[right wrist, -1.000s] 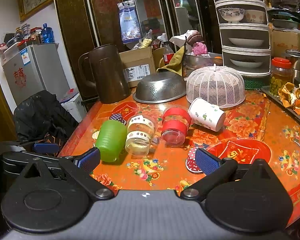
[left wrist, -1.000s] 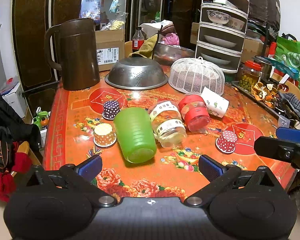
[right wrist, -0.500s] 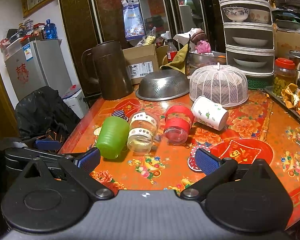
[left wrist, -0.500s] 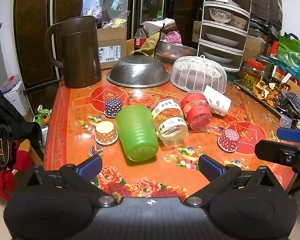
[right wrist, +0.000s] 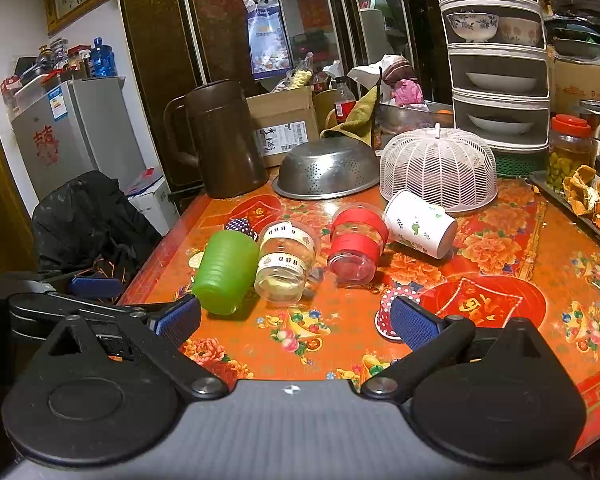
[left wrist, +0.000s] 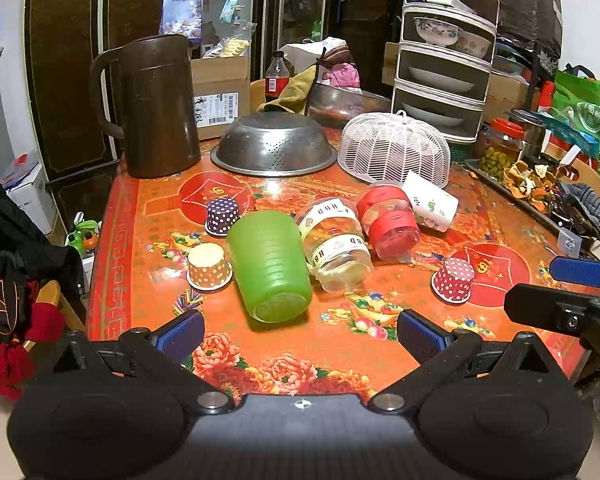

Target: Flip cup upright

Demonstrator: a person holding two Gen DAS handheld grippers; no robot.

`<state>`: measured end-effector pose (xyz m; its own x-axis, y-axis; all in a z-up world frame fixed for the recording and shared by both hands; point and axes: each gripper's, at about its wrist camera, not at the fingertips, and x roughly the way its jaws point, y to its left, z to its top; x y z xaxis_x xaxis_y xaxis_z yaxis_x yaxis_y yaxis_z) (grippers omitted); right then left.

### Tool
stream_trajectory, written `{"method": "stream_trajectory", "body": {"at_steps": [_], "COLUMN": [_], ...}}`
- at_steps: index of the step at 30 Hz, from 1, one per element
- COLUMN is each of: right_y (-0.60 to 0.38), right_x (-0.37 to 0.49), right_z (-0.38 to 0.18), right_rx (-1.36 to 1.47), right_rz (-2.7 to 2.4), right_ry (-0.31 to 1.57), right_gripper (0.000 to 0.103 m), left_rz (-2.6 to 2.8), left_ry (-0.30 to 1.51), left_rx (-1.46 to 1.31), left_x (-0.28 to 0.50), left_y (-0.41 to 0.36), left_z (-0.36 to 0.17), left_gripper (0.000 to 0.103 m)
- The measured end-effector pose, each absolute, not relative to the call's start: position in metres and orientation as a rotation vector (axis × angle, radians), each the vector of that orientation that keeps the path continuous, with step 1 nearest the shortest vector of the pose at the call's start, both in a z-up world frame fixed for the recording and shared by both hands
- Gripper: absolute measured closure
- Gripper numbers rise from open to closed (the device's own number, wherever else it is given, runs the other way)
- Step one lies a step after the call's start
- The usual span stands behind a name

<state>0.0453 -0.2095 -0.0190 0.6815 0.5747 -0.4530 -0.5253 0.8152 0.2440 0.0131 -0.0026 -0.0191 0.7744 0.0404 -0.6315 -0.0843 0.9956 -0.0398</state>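
Several cups lie on their sides in a row on the orange floral table: a green plastic cup, a clear cup with lettered bands, a clear cup with red bands, and a white printed paper cup. My left gripper is open and empty, just in front of the green cup. My right gripper is open and empty, short of the row; its fingers also show at the right of the left wrist view.
Small dotted paper cups stand upside down: purple, yellow-orange, red. Behind are a brown jug, an upturned steel colander, a white mesh cover and a dish rack. A tray of peels lies right.
Both grippers have edged forward and slightly up toward the row of cups. The cups have not moved. Both stay open.
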Motion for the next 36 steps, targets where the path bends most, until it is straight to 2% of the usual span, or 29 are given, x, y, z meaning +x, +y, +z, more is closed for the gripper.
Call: {"method": "stream_trajectory", "body": {"at_steps": [36], "right_y": [-0.208], "right_x": [0.058], "right_z": [-0.025], "right_rx": [0.096], "right_rz": [0.615], "right_ry": [0.565], "right_gripper": [0.001], "left_rz": [0.047], "left_ry": [0.691], "left_rx": [-0.066], "left_x": [0.026], "left_y": [-0.007], "left_z": [-0.024], "left_gripper": [0.0]}}
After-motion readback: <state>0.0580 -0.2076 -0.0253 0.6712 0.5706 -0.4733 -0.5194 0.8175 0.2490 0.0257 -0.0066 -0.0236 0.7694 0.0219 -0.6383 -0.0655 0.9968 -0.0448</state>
